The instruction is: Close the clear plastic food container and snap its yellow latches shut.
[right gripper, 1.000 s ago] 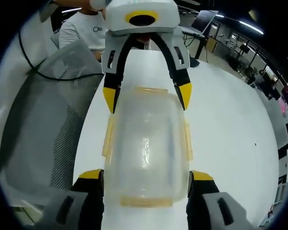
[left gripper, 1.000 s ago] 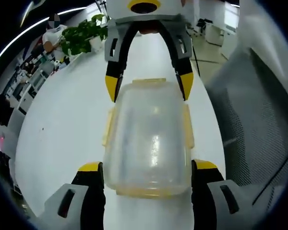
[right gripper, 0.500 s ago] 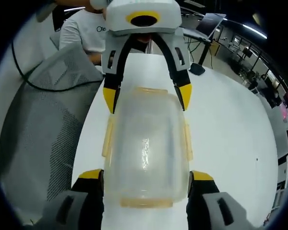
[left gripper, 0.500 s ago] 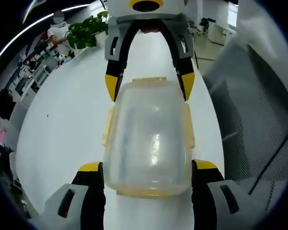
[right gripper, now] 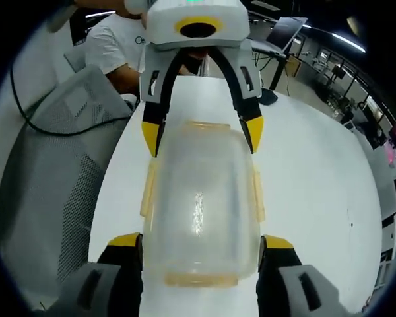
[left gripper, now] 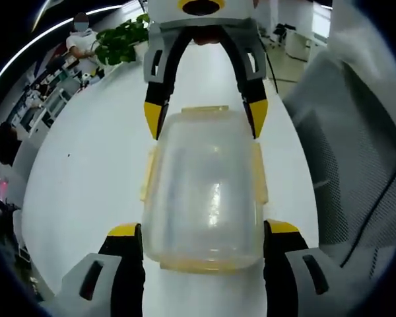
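I see the lidded clear container (left gripper: 203,191) on the white bench (left gripper: 86,172), between my left tool (left gripper: 201,241) and right tool (right gripper: 199,244), both spread wide. Yellow latches (left gripper: 147,173) look splayed, unsnapped.

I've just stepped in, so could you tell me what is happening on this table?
A person holds two grippers at opposite ends of a clear plastic food container lying on a white table. The left gripper and the right gripper each straddle one end, jaws wide. The lid is on; yellow latches line its edges.
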Demonstrator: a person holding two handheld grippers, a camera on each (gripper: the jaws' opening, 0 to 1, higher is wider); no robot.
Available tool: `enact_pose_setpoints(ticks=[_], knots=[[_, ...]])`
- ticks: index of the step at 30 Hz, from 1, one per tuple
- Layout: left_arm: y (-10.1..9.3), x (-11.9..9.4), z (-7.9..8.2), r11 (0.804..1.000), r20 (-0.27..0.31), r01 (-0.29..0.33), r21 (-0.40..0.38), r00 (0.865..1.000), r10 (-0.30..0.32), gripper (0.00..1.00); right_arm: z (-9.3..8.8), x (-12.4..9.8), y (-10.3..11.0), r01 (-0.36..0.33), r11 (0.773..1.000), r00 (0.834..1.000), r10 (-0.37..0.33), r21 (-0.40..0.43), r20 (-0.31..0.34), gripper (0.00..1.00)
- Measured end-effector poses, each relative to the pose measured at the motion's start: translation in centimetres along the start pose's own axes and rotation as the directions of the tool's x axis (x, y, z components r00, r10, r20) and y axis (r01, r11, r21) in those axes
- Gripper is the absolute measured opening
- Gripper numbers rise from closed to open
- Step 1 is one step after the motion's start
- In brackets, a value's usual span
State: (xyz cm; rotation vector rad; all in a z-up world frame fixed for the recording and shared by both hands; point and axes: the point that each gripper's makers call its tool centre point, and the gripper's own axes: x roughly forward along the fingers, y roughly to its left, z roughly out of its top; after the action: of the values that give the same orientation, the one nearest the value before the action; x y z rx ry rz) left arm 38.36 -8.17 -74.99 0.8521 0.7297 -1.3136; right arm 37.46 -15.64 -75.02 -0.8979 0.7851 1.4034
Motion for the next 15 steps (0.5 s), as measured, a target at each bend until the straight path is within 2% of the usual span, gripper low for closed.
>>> enact_pose_setpoints(ticks=[15], knots=[[5.4,0.8,0.2,1.000,-0.010,-0.006,-0.005,1.000,0.005,0.72,-0.6,0.0,-5.6,0.006,1.000,1.000,-0.006,-0.004,0.004,0.70]])
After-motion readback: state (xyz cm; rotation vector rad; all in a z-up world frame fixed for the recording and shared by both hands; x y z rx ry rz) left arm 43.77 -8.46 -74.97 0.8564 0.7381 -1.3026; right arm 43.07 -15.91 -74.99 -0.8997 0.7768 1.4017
